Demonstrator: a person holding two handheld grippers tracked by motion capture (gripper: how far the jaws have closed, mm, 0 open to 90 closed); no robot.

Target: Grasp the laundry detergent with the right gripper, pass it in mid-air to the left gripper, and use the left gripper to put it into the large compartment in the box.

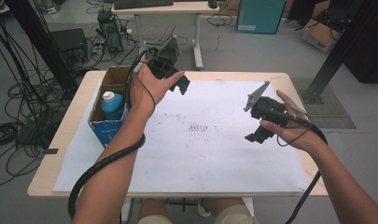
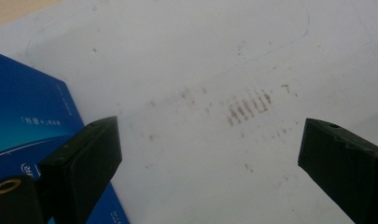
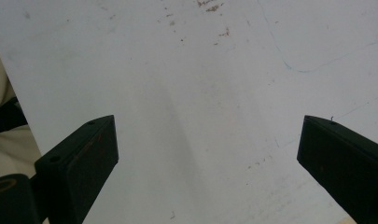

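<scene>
— Why held up like that, both off the sheet?
— Probably a ready pose: left gripper (image 1: 176, 80) raised at upper left of centre in the high view, right gripper (image 1: 261, 122) raised at right of centre, neither touching the white sheet (image 1: 214, 154).
— Jaws?
— Wide apart on both, nothing between them; in each gripper view, bare sheet in the gap.
— And the thing to fetch?
— Likely the blue bottle (image 1: 112, 105) with the white cap, standing upright inside the cardboard box (image 1: 113, 80) at the left edge of the high view. Kept in the box presumably to stop tipping.
— Relative to the jaws?
— Just left of and below the left gripper, near but not touching. In the left gripper view, blue box wall (image 2: 25, 116) at lower left, beside the left-hand jaw, outside the gap. Well apart from the right gripper.
— Next?
— Probably turning the left gripper toward the box.
</scene>
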